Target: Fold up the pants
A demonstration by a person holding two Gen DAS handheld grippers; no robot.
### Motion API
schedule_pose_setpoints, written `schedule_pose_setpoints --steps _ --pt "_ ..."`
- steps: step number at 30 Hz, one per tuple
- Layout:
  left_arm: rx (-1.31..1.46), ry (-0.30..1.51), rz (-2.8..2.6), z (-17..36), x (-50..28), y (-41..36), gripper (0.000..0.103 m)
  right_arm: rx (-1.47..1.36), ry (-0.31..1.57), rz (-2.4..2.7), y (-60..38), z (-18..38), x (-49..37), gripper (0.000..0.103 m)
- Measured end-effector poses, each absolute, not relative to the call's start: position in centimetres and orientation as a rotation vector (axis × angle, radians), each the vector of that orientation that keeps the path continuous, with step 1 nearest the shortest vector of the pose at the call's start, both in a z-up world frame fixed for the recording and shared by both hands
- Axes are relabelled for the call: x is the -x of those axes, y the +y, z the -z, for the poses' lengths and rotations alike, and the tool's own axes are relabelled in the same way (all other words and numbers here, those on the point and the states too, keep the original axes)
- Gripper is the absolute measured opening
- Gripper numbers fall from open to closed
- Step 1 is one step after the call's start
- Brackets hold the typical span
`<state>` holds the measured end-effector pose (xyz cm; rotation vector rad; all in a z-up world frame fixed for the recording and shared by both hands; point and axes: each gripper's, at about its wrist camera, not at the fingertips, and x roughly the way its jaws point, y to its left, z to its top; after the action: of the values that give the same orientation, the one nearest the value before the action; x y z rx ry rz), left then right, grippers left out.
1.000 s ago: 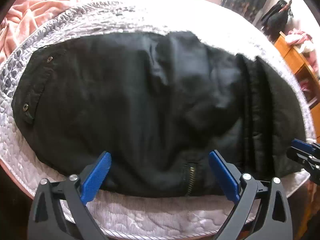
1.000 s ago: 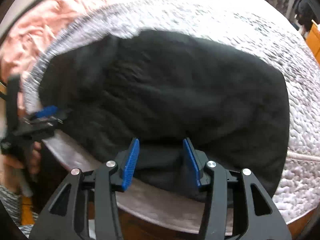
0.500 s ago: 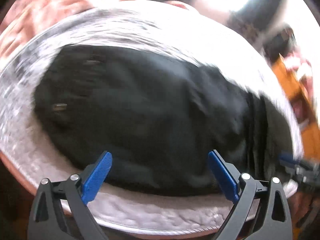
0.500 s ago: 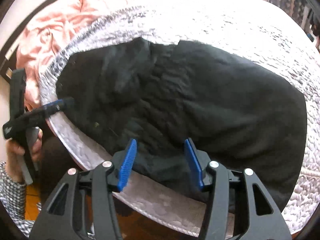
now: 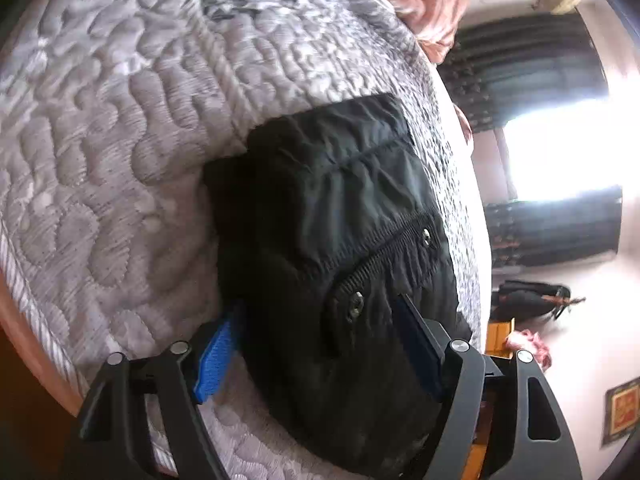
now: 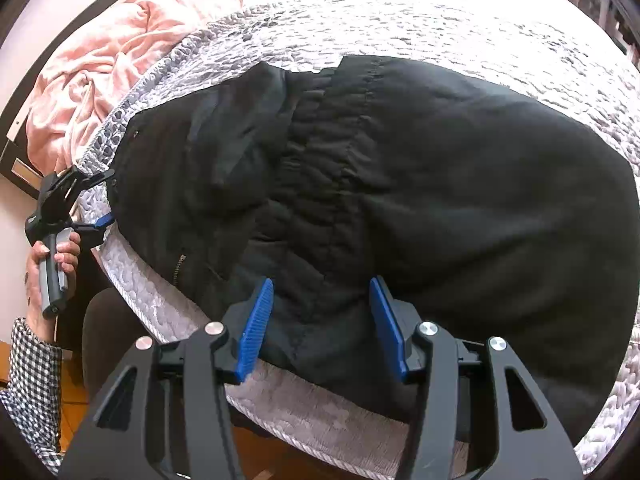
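Note:
Black pants lie folded on the quilted grey mattress. In the left wrist view the waistband end of the pants, with metal snaps, fills the space between my open blue pads. My left gripper straddles that end at the mattress edge; it also shows in the right wrist view, held in a hand at the left end of the pants. My right gripper is open, its pads either side of the near edge of the pants, by a zipper.
A pink blanket is bunched at the far left of the bed. The mattress edge with corded trim runs close under my right gripper. Dark curtains and a bright window, and an orange cabinet, stand beyond the bed.
My left gripper has swung round to the waistband end of the pants and now straddles it. My right gripper has stayed at the near edge, its jaws a little wider.

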<state>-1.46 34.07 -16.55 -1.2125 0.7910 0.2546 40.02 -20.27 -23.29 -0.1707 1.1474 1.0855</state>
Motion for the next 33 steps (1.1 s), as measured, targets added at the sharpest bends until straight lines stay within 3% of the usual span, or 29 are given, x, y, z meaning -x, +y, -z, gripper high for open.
schedule_pose_setpoints --steps 13,18,25,26,28,33 --pt "1.388 0.682 -0.199 18.5 2.5 36.7 0.071 0.201 1.139 -1.096 -19.6 23.9 -39.9 0.060" --pt "1.482 0.587 -0.026 19.0 2.3 36.0 0.065 0.229 1.128 -1.093 -19.2 24.1 -39.6 0.062" --pt "1.445 0.671 -0.121 19.8 0.9 35.8 0.064 0.233 1.129 -1.097 -19.0 24.2 -39.5 0.065" --pt "1.421 0.670 -0.132 19.1 0.7 35.5 0.060 0.234 1.128 -1.097 -19.0 24.2 -39.4 0.065" --pt "1.382 0.669 -0.140 18.5 0.3 35.0 0.041 0.229 1.130 -1.099 -19.0 24.3 -39.4 0.065" --pt "1.385 0.624 -0.169 17.8 0.1 34.1 0.026 0.203 1.138 -1.110 -19.3 24.5 -39.7 0.065"
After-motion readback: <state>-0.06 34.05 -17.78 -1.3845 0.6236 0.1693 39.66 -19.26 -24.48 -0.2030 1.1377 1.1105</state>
